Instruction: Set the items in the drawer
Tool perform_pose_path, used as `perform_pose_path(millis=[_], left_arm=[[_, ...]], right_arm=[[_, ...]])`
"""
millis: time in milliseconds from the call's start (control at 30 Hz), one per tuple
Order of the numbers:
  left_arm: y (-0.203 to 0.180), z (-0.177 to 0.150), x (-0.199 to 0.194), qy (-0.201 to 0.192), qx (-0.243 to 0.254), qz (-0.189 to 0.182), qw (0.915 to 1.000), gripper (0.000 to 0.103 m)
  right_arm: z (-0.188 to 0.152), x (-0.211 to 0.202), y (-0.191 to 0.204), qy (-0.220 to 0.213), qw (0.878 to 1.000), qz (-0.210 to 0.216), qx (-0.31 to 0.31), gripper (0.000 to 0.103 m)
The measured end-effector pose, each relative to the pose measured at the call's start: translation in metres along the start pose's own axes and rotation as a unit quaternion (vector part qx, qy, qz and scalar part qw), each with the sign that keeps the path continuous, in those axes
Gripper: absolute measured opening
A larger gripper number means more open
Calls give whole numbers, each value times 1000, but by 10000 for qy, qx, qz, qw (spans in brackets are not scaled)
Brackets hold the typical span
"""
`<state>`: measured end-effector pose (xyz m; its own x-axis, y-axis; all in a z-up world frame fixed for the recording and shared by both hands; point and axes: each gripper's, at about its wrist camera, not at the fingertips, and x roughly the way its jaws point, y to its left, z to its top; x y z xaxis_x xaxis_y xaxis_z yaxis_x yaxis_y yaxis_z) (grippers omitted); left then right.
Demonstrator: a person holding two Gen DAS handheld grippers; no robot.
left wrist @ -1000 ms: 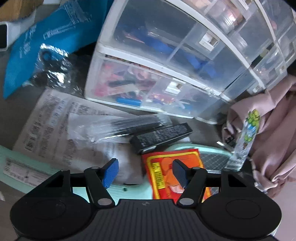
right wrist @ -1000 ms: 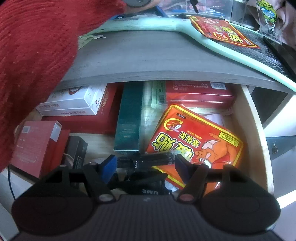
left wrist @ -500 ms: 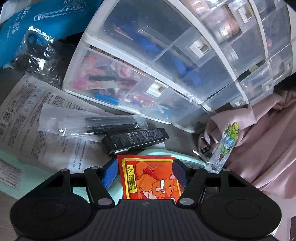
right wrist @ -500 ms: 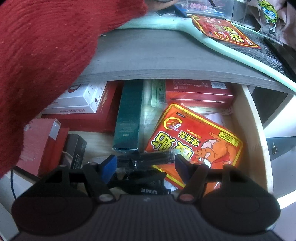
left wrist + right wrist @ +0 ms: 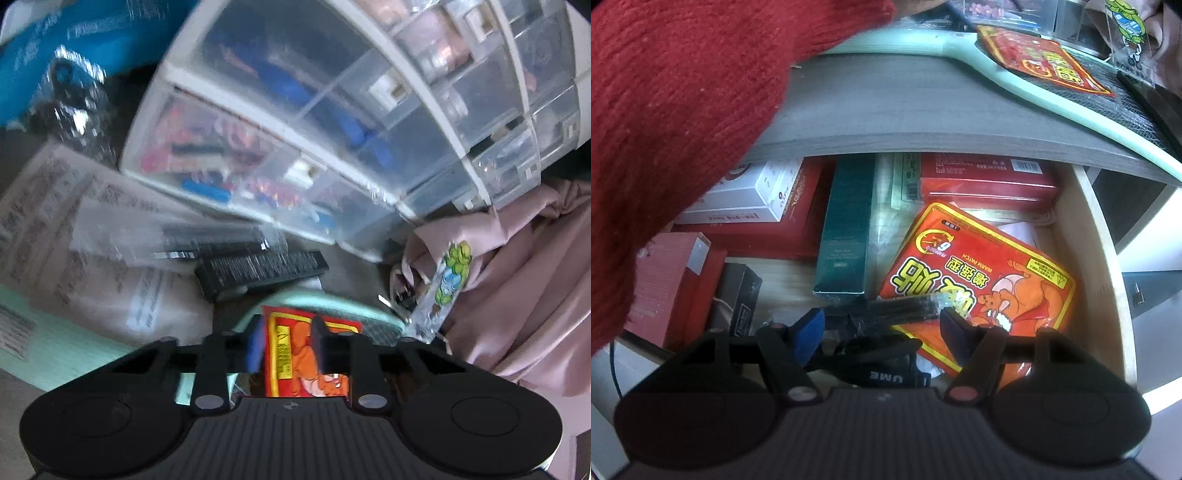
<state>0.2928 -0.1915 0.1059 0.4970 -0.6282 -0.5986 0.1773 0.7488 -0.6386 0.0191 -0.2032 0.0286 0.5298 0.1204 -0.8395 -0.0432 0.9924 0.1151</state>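
My left gripper (image 5: 286,343) is shut on a red and orange warm patch packet (image 5: 295,354) that lies on the mint green racket (image 5: 332,306) on the desk; the packet also shows in the right wrist view (image 5: 1045,62). My right gripper (image 5: 882,325) is open and empty, hovering over the open wooden drawer (image 5: 1108,280). In the drawer lie another warm patch packet (image 5: 979,277), a dark green box (image 5: 846,229), red boxes (image 5: 986,181), a white box (image 5: 746,199) and a bag of black pens (image 5: 897,310).
On the desk stand a clear plastic drawer organiser (image 5: 332,129), a black box (image 5: 262,269), bagged black pens (image 5: 177,236), printed papers (image 5: 74,229), a blue bag (image 5: 74,44), a cartoon sachet (image 5: 447,280) and pink cloth (image 5: 524,277). A red sleeve (image 5: 683,129) covers the drawer's left.
My left gripper moved forward over the packet and its jaws closed on it. The right gripper stayed over the drawer while the red sleeve spread further across its view.
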Motion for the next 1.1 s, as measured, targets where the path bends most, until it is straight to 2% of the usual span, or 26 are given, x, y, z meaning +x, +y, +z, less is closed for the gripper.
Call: perform_pose_path(millis=[67, 100, 167, 233, 367, 667, 733, 833, 900, 933, 967, 1100], left_arm=[[-1, -4, 8, 167, 80, 28, 9998, 4], [-4, -8, 8, 104, 202, 127, 9997, 0], [-6, -10, 8, 80, 295, 141, 9994, 0], [-2, -11, 10, 250, 71, -79, 9996, 0], [-10, -18, 7, 234, 362, 14, 9991, 0], [-16, -24, -1, 321, 504, -19, 9982, 0], [-14, -26, -6, 414, 387, -31, 9984, 3], [-11, -33, -15, 608, 314, -146, 9976, 12], [-7, -40, -21, 712, 241, -195, 9970, 25], [-5, -43, -24, 752, 199, -217, 9967, 35], [-3, -47, -27, 792, 156, -240, 9964, 39], [-1, -59, -32, 907, 109, -420, 9949, 45]], right_arm=[[0, 0, -1, 4, 10000, 8, -14, 69], [0, 0, -1, 0, 10000, 11, -16, 69], [0, -1, -1, -11, 10000, 16, -16, 69], [-1, -1, -2, -6, 10000, 0, -5, 69], [-4, -1, -3, 7, 10000, -17, 42, 69], [-1, -11, -17, -258, 9992, -117, 272, 69], [-1, -12, -21, -286, 9989, -144, 330, 69], [-1, -13, -24, -326, 9987, -155, 371, 69], [-2, -13, -24, -325, 9987, -140, 378, 69], [-2, -12, -23, -310, 9987, -129, 372, 69], [-2, -11, -22, -295, 9989, -120, 355, 69], [-2, -11, -18, -291, 9992, -75, 280, 69]])
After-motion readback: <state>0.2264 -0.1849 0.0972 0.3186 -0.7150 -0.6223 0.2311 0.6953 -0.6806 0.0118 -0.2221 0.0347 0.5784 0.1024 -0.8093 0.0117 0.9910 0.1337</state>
